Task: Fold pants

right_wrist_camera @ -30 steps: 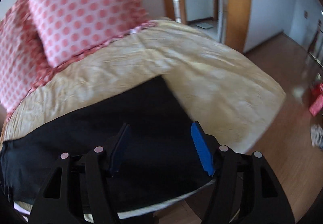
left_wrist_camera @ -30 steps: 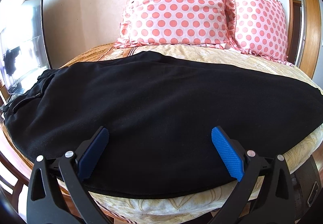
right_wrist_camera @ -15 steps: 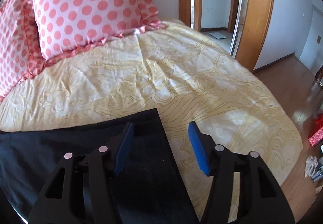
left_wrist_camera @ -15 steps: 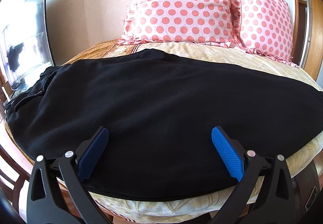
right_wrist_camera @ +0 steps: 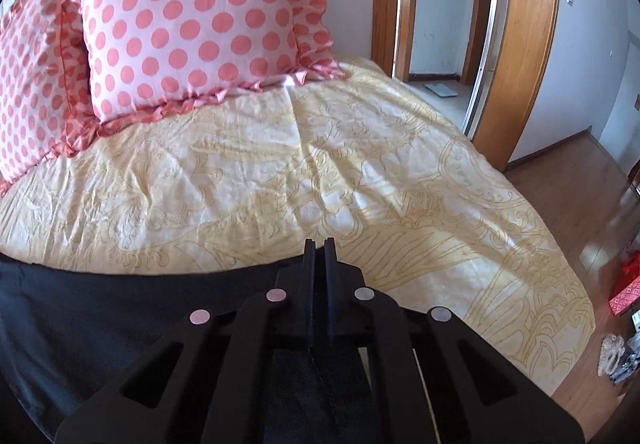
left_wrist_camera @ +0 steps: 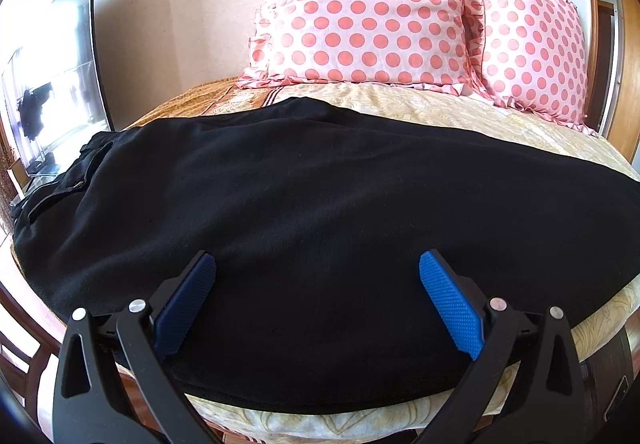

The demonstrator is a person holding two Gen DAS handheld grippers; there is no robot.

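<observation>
Black pants (left_wrist_camera: 320,203) lie spread across the yellow bedspread (left_wrist_camera: 420,103), waistband at the left, legs running right. My left gripper (left_wrist_camera: 316,276) is open, its blue pads (left_wrist_camera: 448,300) hovering over the near edge of the pants. In the right wrist view the leg end of the pants (right_wrist_camera: 100,308) lies at the lower left. My right gripper (right_wrist_camera: 319,248) is shut at the far corner of the leg hem, and dark cloth shows between and under its fingers.
Two pink polka-dot pillows (left_wrist_camera: 368,7) (right_wrist_camera: 200,15) stand at the head of the bed. A dark screen (left_wrist_camera: 52,83) stands left of the bed. An open doorway (right_wrist_camera: 444,11) and wooden floor (right_wrist_camera: 572,195) with small items lie to the right.
My right gripper has closed on the corner of the pant leg hem after moving in over it. My left gripper stayed open and barely shifted.
</observation>
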